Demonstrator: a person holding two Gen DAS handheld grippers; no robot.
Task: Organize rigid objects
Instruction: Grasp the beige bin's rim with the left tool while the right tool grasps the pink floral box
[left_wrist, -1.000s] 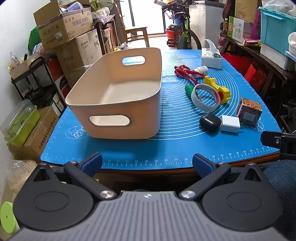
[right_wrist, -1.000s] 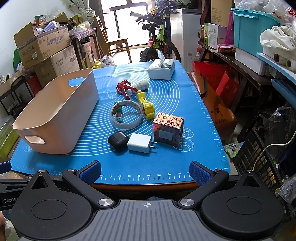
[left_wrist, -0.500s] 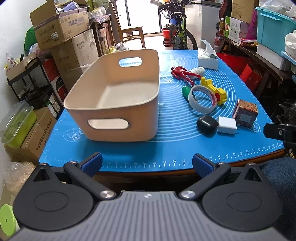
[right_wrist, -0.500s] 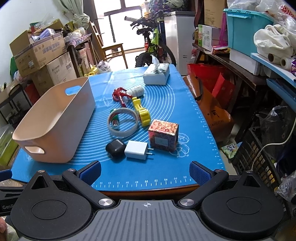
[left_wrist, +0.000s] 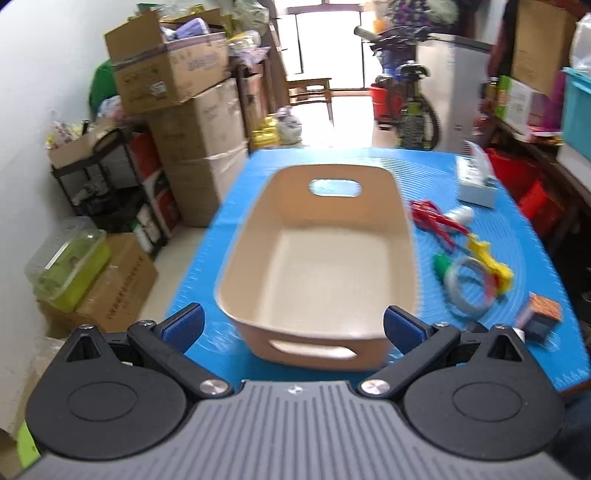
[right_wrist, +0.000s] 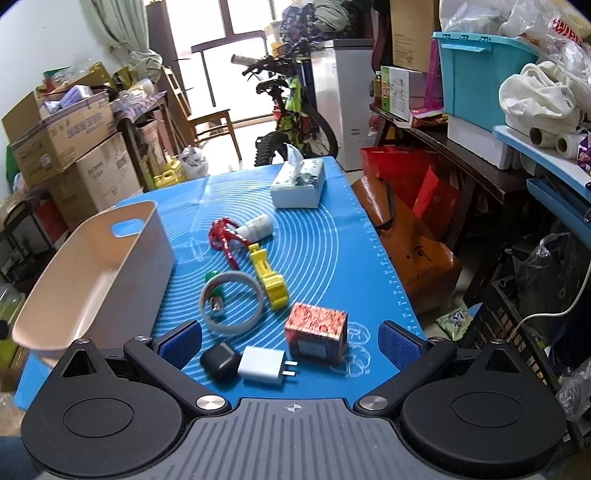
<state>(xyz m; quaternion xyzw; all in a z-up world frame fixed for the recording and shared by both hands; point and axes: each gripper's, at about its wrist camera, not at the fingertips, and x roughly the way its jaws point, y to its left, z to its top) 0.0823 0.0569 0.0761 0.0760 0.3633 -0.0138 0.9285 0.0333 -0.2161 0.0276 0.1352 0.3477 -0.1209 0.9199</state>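
Right gripper, jaws spread wide & empty, poised over near edge of blue-matted desk. Just ahead, between the blue pads: black earbud-type case touching white charger plug, w/ patterned red box just beside on right. Beyond those: tape ring lying around a small green item, yellow clip, red tangle next to a small white bottle, then tissue box at far end.

Left gripper, jaws likewise wide & empty, above near end wall of beige bin; view blurred. Bin upright on left half of desk, nothing inside.

Step in hand, by judgement: approach, nothing sorted yet. Next move prob. calls for lowering right gripper onto nearest piece, charger or black case, closing across narrow sides, then carrying left & releasing into bin. Care needed: the two touch, so easy to nudge one while pinching the other.
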